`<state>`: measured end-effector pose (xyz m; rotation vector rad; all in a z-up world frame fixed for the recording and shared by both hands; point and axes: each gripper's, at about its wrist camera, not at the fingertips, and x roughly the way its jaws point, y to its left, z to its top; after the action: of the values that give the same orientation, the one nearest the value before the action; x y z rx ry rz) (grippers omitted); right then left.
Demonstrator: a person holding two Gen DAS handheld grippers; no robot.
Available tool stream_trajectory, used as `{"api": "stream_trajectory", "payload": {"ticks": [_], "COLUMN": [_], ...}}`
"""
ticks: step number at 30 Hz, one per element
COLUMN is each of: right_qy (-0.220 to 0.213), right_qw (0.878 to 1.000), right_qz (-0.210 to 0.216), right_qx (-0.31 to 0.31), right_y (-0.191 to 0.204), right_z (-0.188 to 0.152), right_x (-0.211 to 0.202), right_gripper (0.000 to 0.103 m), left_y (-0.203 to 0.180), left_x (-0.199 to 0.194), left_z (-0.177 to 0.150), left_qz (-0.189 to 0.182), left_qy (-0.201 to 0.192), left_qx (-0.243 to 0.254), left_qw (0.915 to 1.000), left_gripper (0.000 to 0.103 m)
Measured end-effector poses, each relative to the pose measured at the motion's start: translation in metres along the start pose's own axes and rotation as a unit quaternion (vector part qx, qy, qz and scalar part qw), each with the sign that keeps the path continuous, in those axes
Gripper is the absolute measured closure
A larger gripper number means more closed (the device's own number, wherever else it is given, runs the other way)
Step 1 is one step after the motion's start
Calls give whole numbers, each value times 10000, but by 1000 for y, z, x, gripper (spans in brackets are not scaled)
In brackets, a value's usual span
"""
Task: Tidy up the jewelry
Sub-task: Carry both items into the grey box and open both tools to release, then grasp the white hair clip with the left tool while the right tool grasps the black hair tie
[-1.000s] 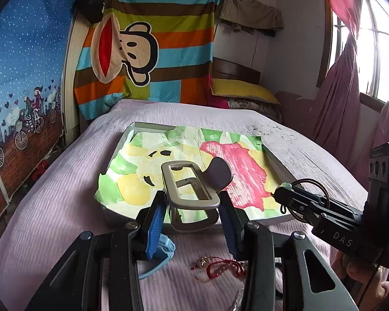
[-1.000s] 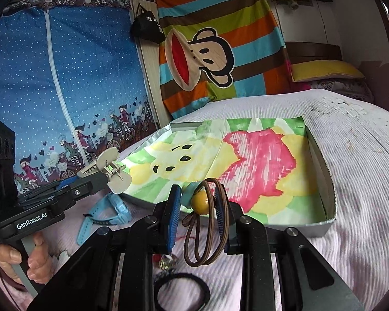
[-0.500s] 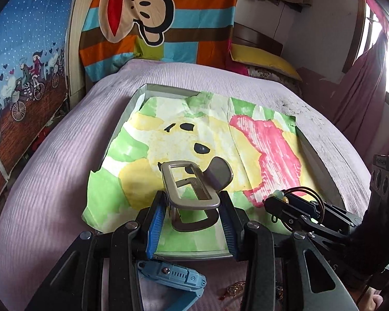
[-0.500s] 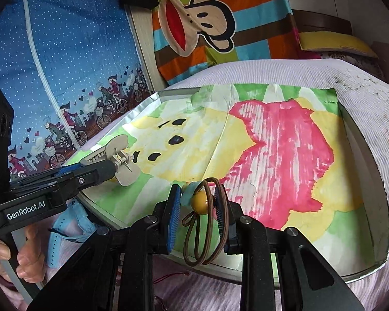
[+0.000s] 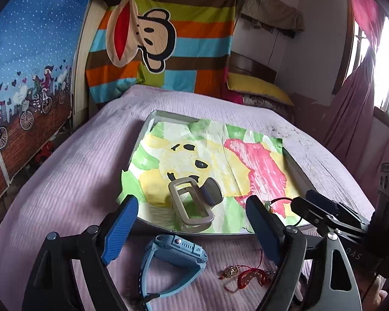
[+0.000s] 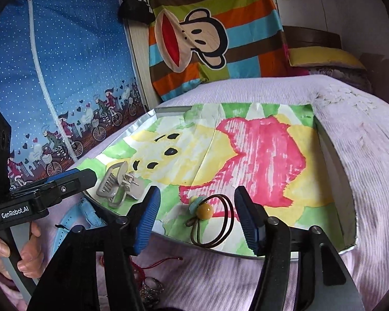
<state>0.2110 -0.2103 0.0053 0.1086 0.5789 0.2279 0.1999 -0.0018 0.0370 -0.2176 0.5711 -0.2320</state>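
A grey hair claw clip (image 5: 193, 206) lies near the front edge of the shallow tray (image 5: 153, 120) lined with painted paper; it also shows in the right wrist view (image 6: 119, 186). My left gripper (image 5: 192, 230) is open and empty just behind it. A brown hair tie with a yellow bead (image 6: 210, 217) lies in the tray (image 6: 348, 202) near its front edge. My right gripper (image 6: 197, 219) is open around it, apart from it. A blue watch (image 5: 168, 261) and a red string bracelet (image 5: 246, 277) lie on the purple bedspread in front of the tray.
The tray sits on a bed with a purple cover (image 5: 72, 171). A yellow pillow (image 5: 256, 88) lies at the head. A striped monkey blanket (image 5: 163, 39) hangs behind. Pink curtains (image 5: 350, 108) and a window are at the right.
Both grippers opened. The claw clip dropped from my left gripper into the tray, and the hair tie dropped from my right gripper into the tray. Both grippers drew back a little.
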Motion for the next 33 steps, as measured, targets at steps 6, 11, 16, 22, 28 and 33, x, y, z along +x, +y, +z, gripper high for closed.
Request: {"api": "stream_trajectory", "payload": {"ticks": [6, 11, 16, 22, 28, 33], "right_qy": [-782, -1202, -1490, -1445, -1204, -768], "right_qw": [9968, 9923, 9878, 9874, 9902, 9950], "right_qz": [-126, -181, -243, -327, -488, -553], "right_qx": [-137, -235, -394, -563, -513, -307], "right_y": [7, 13, 19, 21, 16, 4], "right_z": [-11, -25, -42, -56, -68, -74], "right_x": [-51, -83, -109, -125, -128, -114], "right_gripper": [11, 7, 1, 1, 1, 1], "left_y": [-6, -10, -17, -22, -23, -24], "left_x": [-35, -53, -67, -75, -71, -64], "left_z": [-17, -32, -49, -64, -77, -86], "left_qz": [250, 347, 426, 372, 292, 373], "left_qy": [-651, -899, -1054, -1063, -780, -497], "left_qx": [170, 310, 627, 858, 1030, 1107], "left_qw": [9974, 9949, 9915, 9899, 9912, 9919], "left_gripper": [0, 0, 0, 0, 0, 0]}}
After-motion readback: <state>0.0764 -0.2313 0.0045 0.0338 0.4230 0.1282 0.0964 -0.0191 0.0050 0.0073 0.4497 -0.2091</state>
